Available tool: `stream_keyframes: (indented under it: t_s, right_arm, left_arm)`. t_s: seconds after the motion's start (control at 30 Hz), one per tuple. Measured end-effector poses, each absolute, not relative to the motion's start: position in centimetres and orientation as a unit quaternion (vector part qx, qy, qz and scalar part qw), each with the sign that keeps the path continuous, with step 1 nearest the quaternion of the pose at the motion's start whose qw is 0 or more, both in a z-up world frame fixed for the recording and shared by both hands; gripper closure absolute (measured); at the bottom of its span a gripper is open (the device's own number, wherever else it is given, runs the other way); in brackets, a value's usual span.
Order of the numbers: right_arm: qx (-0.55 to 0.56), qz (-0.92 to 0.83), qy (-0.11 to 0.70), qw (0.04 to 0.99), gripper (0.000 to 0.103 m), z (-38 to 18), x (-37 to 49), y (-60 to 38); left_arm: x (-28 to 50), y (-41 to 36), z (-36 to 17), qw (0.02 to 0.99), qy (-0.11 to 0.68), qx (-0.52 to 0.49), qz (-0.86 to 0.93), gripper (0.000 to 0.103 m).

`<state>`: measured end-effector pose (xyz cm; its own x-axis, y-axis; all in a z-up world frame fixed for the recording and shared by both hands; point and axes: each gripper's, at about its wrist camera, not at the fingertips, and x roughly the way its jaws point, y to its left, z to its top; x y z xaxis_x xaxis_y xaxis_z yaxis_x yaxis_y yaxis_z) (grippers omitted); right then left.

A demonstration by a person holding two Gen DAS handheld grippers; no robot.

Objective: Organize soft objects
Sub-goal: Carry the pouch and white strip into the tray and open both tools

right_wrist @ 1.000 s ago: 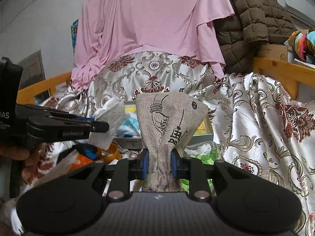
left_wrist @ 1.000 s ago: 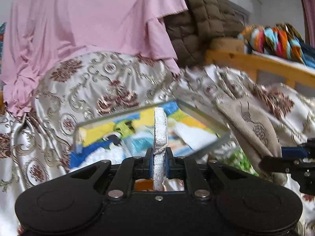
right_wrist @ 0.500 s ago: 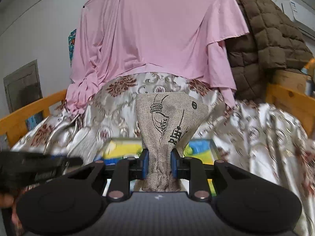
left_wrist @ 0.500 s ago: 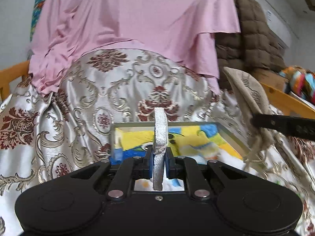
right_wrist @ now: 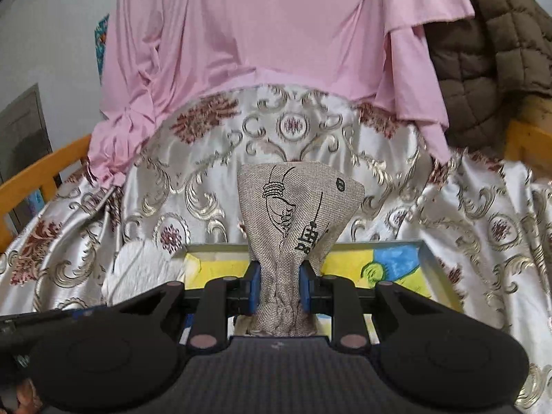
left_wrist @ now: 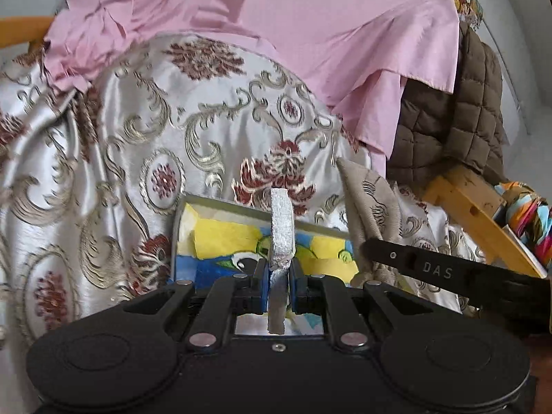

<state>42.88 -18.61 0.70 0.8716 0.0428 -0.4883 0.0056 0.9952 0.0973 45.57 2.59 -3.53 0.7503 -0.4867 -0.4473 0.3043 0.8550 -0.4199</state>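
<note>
Floral bedspread behind; left hand-held gripper clamps a white pad (edge-on), right hand-held gripper clamps a burlap pouch.

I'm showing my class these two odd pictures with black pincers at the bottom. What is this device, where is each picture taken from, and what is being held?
No robot here: a person holds a two-finger gripper in each hand, each with a wide-angle camera looking along its fingers. One picture is from the left gripper, shut on a thin white fuzzy pad. The other is from the right gripper, shut on a beige printed cloth bag. Ahead, on a floral satin cover, lies a shallow tray with a yellow and blue picture inside. A pink garment hangs behind.
</note>
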Motion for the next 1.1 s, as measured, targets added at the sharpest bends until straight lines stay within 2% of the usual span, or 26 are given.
stream_keyframes:
  t_s: [0.17, 0.47, 0.87, 1.1]
  right_arm:
    - [0.043, 0.001, 0.279, 0.959, 0.078, -0.9, 43.9, -18.6]
    - [0.047, -0.021, 0.307, 0.95, 0.076, -3.0, 43.4, -19.7]
    - [0.04, -0.029, 0.303, 0.952, 0.074, -3.4, 43.0, -20.0]
    - [0.051, -0.037, 0.298, 0.952, 0.071, -3.3, 42.5, -20.6]
  left_arm:
    - [46.5, 1.6, -5.2, 0.911, 0.313, -0.153, -0.221, 0.091]
    - [46.3, 1.1, -6.6, 0.907, 0.326, -0.141, -0.226, 0.09]
    - [46.3, 0.3, -7.3, 0.908, 0.341, -0.113, -0.217, 0.09]
    - [45.9, 0.0, -6.9, 0.909, 0.346, -0.105, -0.206, 0.085]
